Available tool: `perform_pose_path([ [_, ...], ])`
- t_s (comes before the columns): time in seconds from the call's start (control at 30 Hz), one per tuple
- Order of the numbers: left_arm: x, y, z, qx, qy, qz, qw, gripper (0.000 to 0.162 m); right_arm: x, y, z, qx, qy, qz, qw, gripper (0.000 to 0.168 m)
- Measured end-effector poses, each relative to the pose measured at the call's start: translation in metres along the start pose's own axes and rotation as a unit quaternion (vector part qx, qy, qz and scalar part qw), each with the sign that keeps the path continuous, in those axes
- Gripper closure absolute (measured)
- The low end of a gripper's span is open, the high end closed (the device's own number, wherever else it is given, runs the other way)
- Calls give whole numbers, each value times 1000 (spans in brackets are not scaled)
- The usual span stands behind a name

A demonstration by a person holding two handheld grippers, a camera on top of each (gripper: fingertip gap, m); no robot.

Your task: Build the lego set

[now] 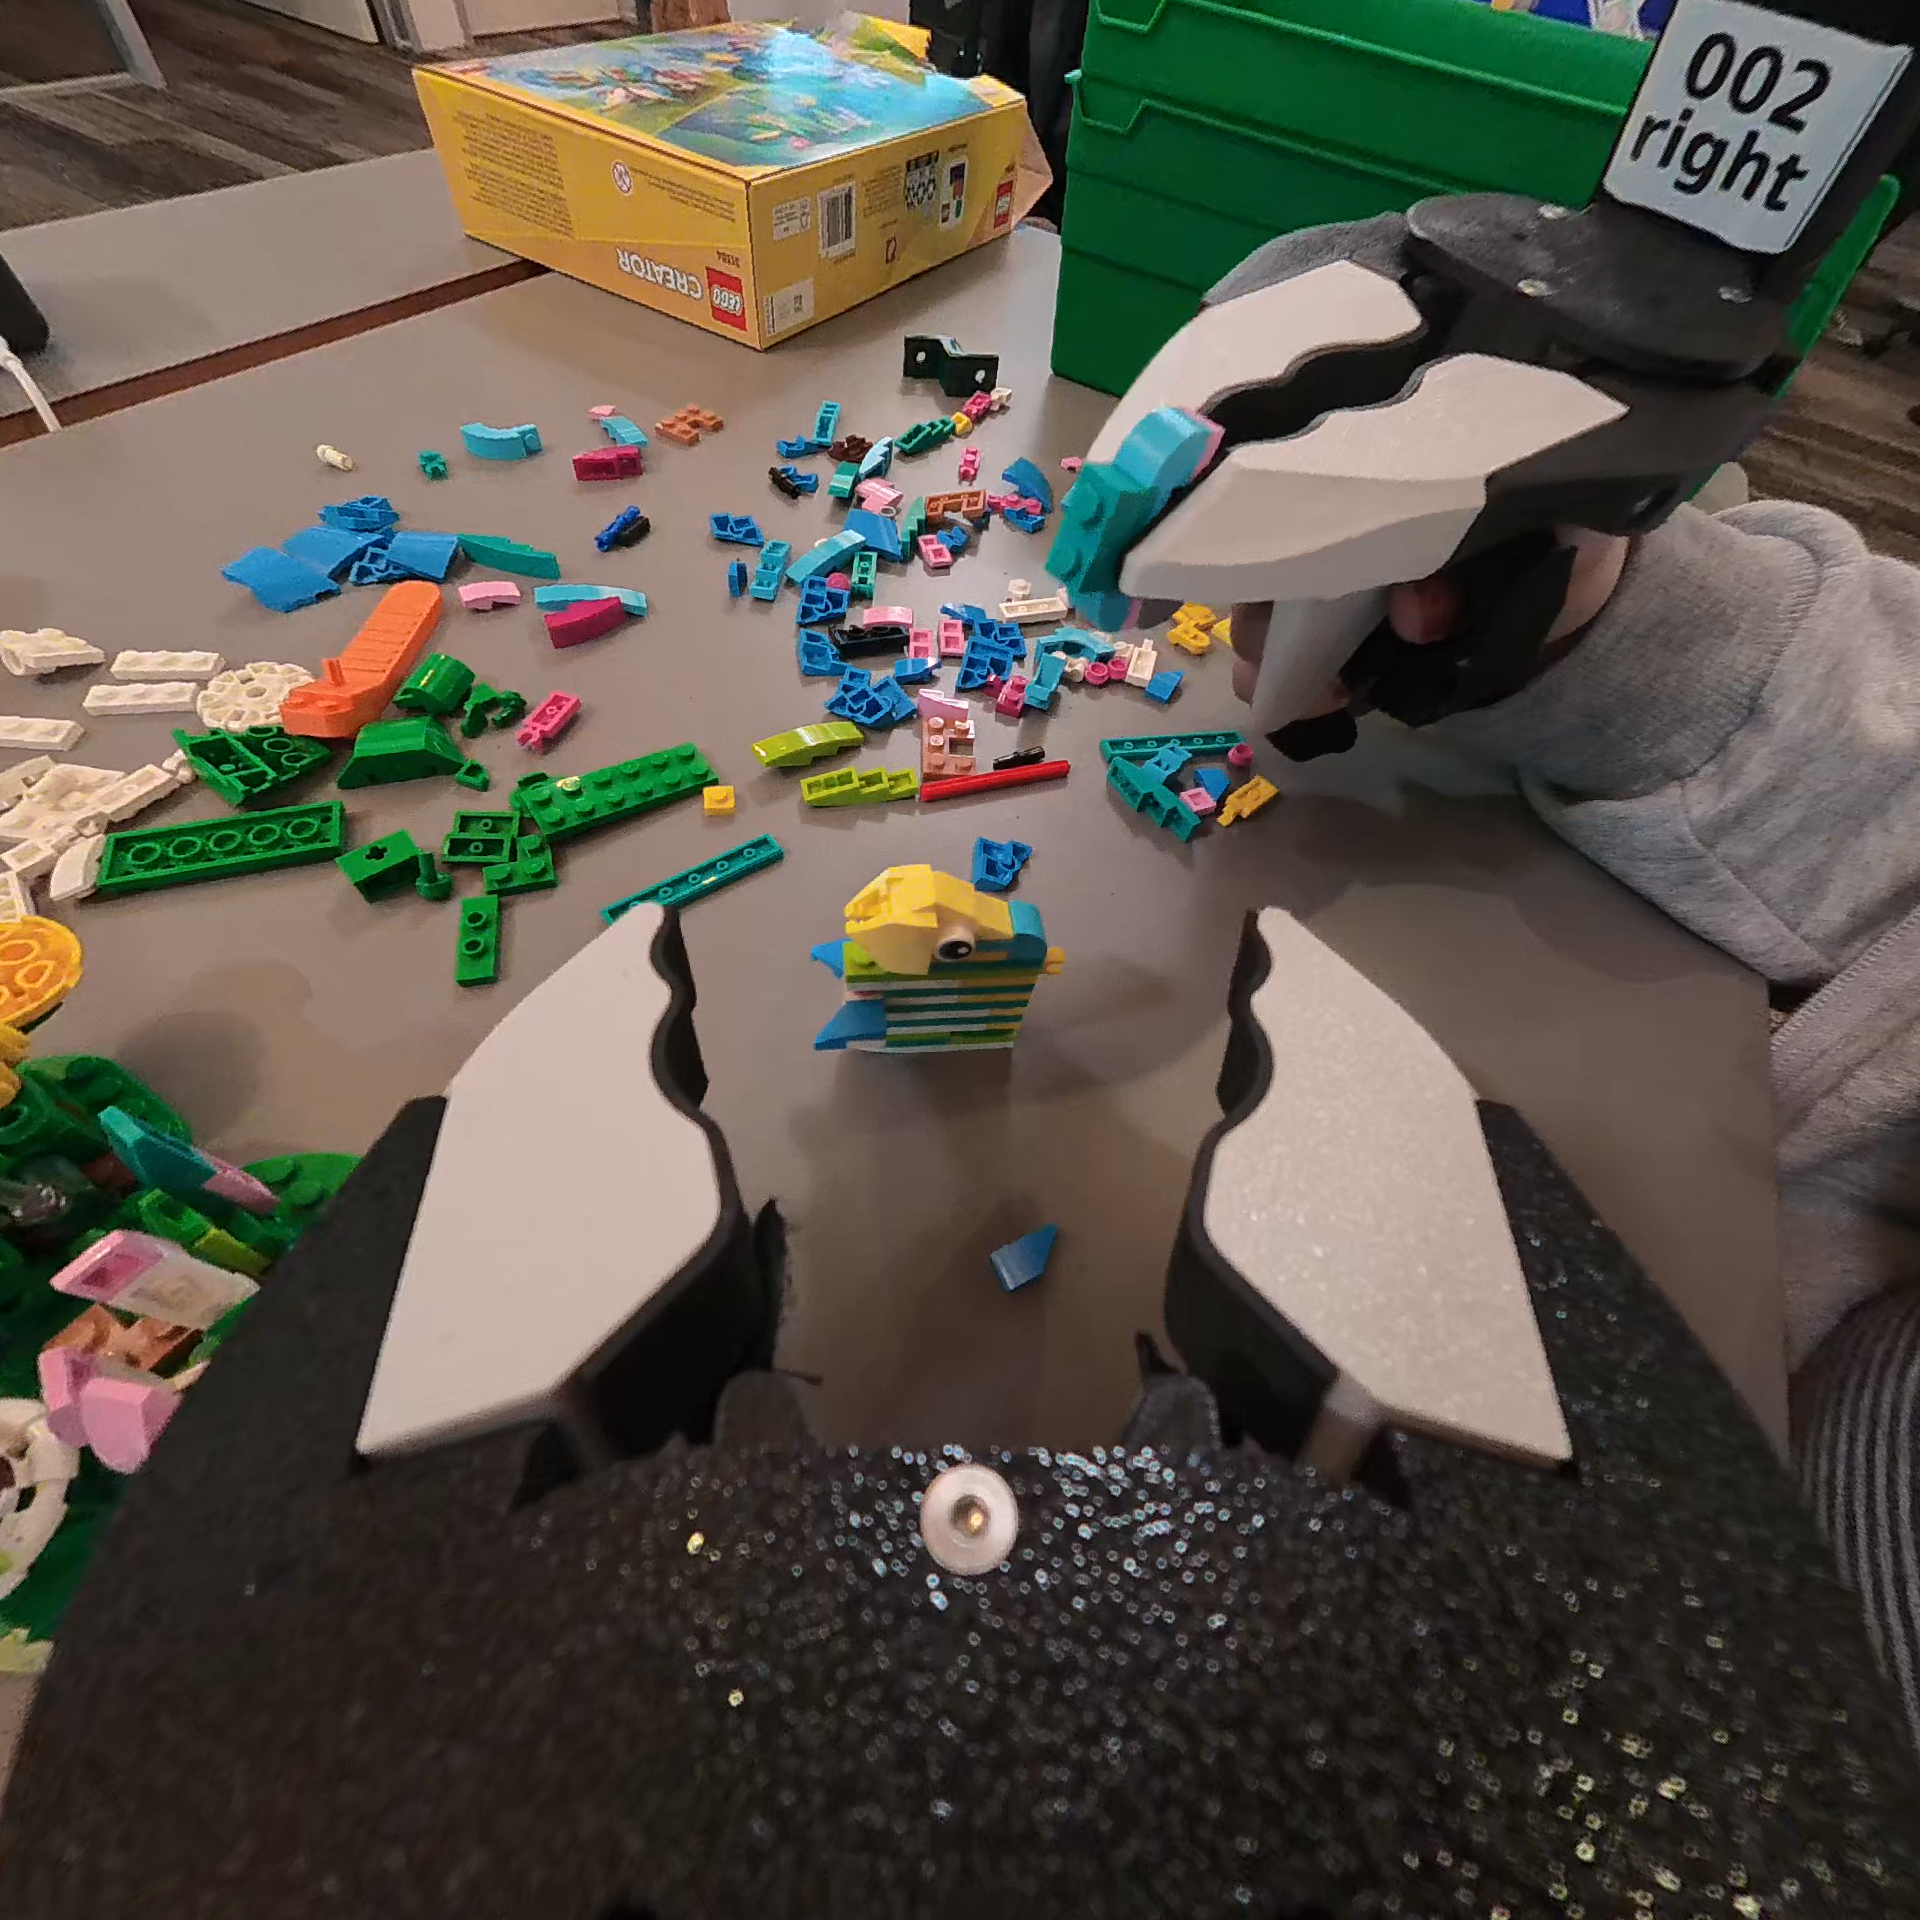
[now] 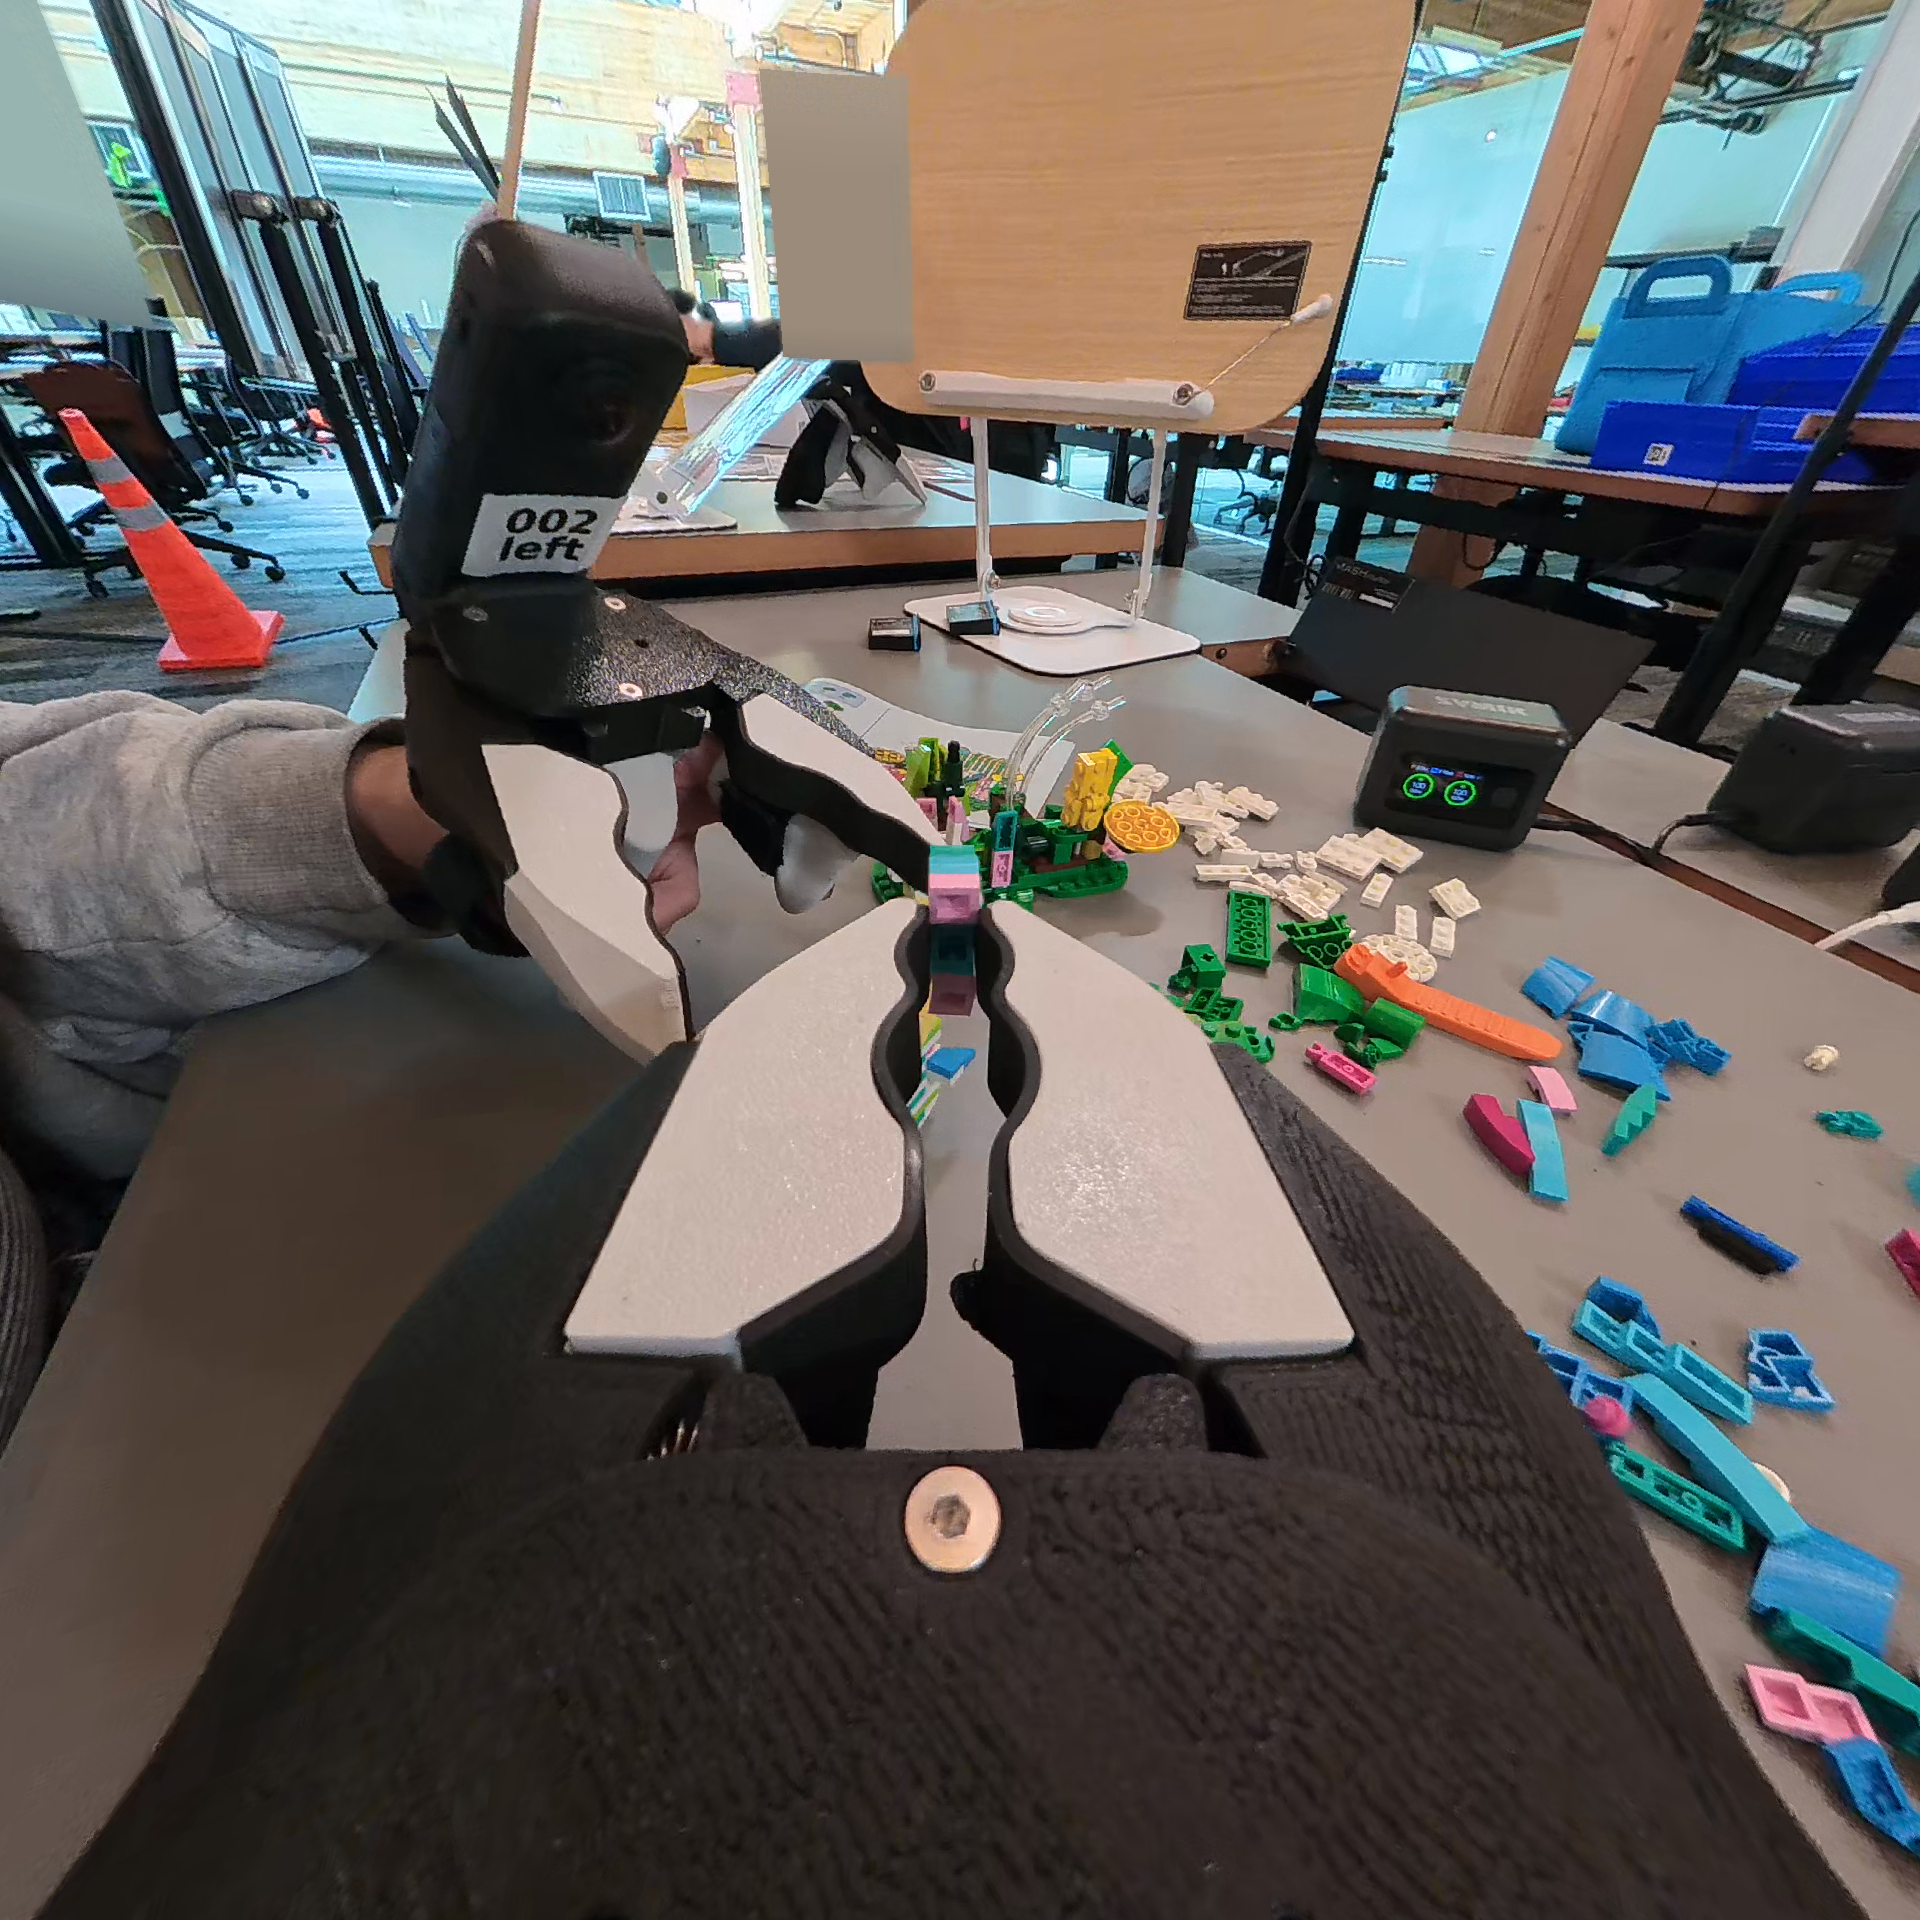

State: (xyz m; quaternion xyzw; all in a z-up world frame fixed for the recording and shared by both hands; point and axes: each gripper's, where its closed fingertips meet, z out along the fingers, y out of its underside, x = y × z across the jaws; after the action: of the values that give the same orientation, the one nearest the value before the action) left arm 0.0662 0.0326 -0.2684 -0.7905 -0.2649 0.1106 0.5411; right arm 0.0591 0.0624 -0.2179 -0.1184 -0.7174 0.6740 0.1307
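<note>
A small striped fish build (image 1: 935,977) with a yellow head stands on the grey table (image 1: 312,997). My left gripper (image 1: 956,923) is open and empty, with its fingers on either side of the fish and just short of it. A loose blue slope (image 1: 1023,1257) lies between the fingers. My right gripper (image 1: 1127,530) hovers above and behind the fish. It is shut on a teal and pink sub-assembly (image 1: 1117,499). In the right wrist view, the right gripper (image 2: 954,916) pinches that sub-assembly (image 2: 951,894) at its tips. The fish (image 2: 940,1065) shows through the gap below, and the left gripper (image 2: 805,935) is to the left.
Loose blue, teal, pink, green and white bricks (image 1: 894,623) cover the far table, with an orange brick separator (image 1: 364,665). A green plant build (image 2: 1039,831) stands at the left. A yellow box (image 1: 717,177) and green bins (image 1: 1299,208) stand behind. A black power unit (image 2: 1465,769) sits beside a wooden stand (image 2: 1122,208). My hands' fingertips stand some 6 cm from each other.
</note>
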Motion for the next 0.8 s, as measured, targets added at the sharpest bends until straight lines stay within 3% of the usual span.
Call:
perform_pose_path([
  [0.47, -1, 6, -9, -10, -6, 1, 1000, 67, 10, -2, -3, 6, 33, -6, 999, 162],
  [0.8, 5, 22, -1, -59, -5, 33, 998, 73, 11, -1, -2, 3, 37, -7, 999, 162],
])
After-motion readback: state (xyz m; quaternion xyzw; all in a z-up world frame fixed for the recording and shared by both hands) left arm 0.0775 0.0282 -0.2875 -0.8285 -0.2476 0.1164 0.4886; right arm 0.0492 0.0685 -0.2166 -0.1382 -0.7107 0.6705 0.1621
